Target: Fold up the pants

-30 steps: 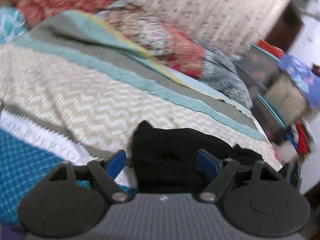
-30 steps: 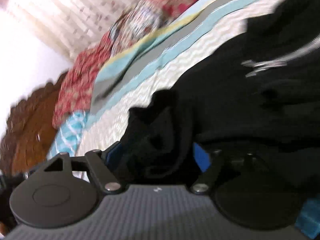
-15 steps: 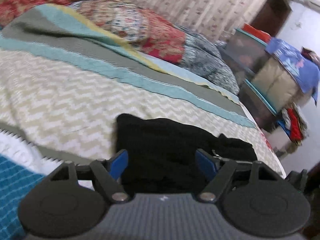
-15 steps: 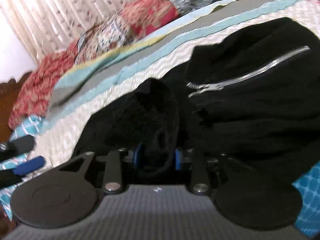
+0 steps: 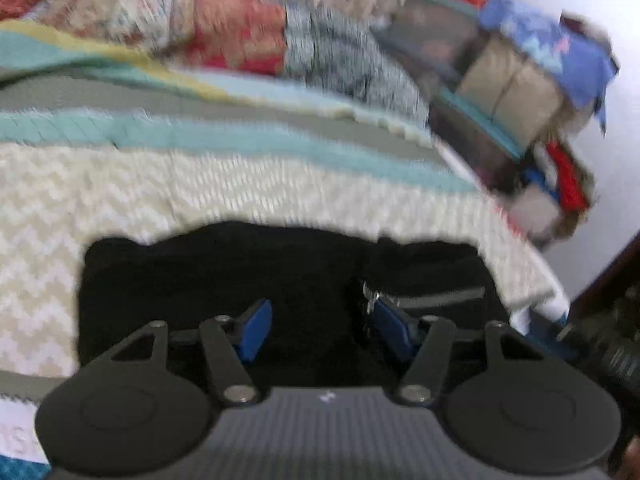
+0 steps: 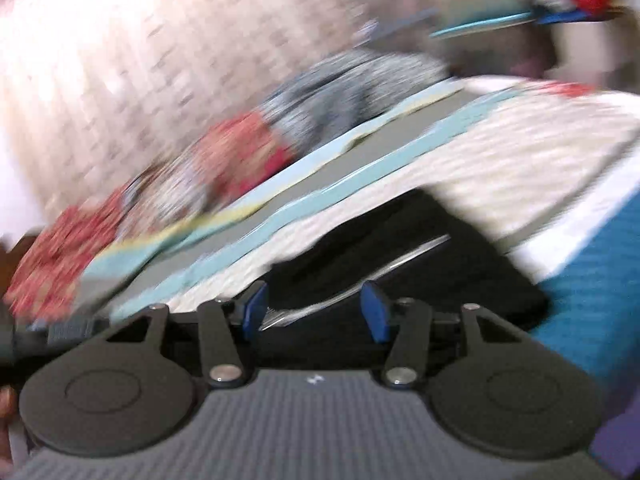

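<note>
left wrist view blurs your bed [image 5: 120,200]; black pants [image 5: 224,280] sit between the closing left tool [image 5: 320,330], ungripped. your right tool [image 6: 314,306] is opening over the pants' zipper [image 6: 400,260], gripping nothing.

Both wrist views low, close over bed [image 5: 120,200]; share black pants [image 5: 224,280], pillows [image 6: 240,152].

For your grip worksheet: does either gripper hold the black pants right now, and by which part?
Neither holds: left gripper closing, right gripper opening, over the pants.
</note>
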Action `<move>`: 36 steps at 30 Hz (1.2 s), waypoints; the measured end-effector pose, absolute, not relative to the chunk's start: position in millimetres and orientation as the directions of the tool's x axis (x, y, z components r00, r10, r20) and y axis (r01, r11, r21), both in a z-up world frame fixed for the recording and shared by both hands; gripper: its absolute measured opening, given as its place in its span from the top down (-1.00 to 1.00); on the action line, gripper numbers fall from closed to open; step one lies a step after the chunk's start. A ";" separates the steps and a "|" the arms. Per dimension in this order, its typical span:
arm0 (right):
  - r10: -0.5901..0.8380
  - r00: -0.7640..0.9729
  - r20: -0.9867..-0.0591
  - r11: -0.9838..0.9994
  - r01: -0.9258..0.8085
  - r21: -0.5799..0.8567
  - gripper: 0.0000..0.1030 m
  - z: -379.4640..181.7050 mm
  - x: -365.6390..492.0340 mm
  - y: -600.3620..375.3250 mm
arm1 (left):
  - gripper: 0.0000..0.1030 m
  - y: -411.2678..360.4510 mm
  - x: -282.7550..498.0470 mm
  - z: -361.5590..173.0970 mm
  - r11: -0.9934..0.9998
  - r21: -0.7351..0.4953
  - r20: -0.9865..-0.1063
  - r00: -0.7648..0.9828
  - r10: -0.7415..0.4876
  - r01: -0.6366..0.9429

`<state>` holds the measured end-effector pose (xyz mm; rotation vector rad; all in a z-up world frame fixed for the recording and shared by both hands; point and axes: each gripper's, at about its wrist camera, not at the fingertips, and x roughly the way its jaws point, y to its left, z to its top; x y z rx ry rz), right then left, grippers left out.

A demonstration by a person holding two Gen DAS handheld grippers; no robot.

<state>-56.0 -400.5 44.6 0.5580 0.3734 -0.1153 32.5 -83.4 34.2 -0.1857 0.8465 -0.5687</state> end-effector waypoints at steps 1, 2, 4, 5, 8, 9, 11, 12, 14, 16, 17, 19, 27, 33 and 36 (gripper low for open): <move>-0.045 0.921 -0.387 0.831 0.249 0.497 -0.05 41.6 -57.2 -411.7 | -0.11 -88.5 36.1 22.3 0.846 -0.363 -0.691 0.497 -0.525 0.390; -0.083 0.912 -0.402 0.813 0.295 0.502 -0.06 37.5 -56.0 -425.0 | -0.11 -94.1 39.0 7.3 0.864 -0.330 -0.731 0.476 -0.489 0.380; -0.113 0.893 -0.436 0.775 0.354 0.523 -0.09 25.1 -54.2 -451.6 | -0.15 -98.3 33.0 -4.1 0.865 -0.278 -0.719 0.506 -0.476 0.418; -0.113 0.885 -0.451 0.765 0.367 0.529 -0.09 20.0 -54.0 -459.4 | -0.15 -99.1 31.0 -3.6 0.866 -0.269 -0.721 0.508 -0.471 0.421; -0.087 0.877 -0.473 0.737 0.376 0.562 -0.09 6.4 -46.4 -477.7 | -0.15 -97.2 32.3 12.4 0.876 -0.282 -0.749 0.481 -0.456 0.392; -0.076 0.877 -0.474 0.728 0.374 0.575 -0.09 3.0 -43.4 -480.0 | -0.16 -93.5 31.7 20.9 0.875 -0.295 -0.750 0.474 -0.461 0.383; -0.050 0.879 -0.475 0.724 0.359 0.589 -0.09 -1.5 -40.0 -480.0 | -0.21 -82.0 28.0 42.4 0.854 -0.356 -0.710 0.485 -0.511 0.380; -0.037 0.875 -0.482 0.729 0.354 0.587 -0.10 -4.3 -35.9 -479.3 | -0.27 -78.9 24.6 54.0 0.847 -0.374 -0.681 0.508 -0.527 0.378; -0.019 0.864 -0.504 0.730 0.356 0.583 -0.11 -8.2 -36.0 -478.7 | -0.33 -76.2 21.9 76.1 0.836 -0.397 -0.635 0.545 -0.548 0.379; 0.018 0.861 -0.508 0.734 0.333 0.592 0.20 -10.5 -35.3 -476.3 | -0.35 -85.4 25.0 91.6 0.818 -0.424 -0.614 0.540 -0.576 0.390; 0.032 0.860 -0.508 0.749 0.316 0.582 0.46 -7.9 -35.9 -474.1 | -0.36 -94.1 27.1 97.2 0.806 -0.434 -0.610 0.527 -0.592 0.402; 0.028 0.869 -0.494 0.787 0.285 0.547 0.63 3.3 -38.2 -466.1 | -0.43 -119.3 31.2 103.2 0.779 -0.441 -0.614 0.484 -0.624 0.445; 0.063 0.914 -0.401 0.941 0.079 0.328 0.65 45.6 -45.6 -392.5 | -0.86 -256.8 39.9 97.3 0.723 -0.293 -0.714 0.359 -0.601 0.626; 0.124 0.927 -0.355 0.973 -0.043 0.226 0.65 58.9 -55.6 -362.1 | 0.41 -295.1 51.6 74.9 0.723 -0.169 -0.806 0.328 -0.493 0.670; 0.140 0.928 -0.346 0.971 -0.060 0.233 0.65 61.6 -58.4 -358.7 | 0.63 -272.7 61.1 77.7 0.749 -0.217 -0.796 0.332 -0.507 0.626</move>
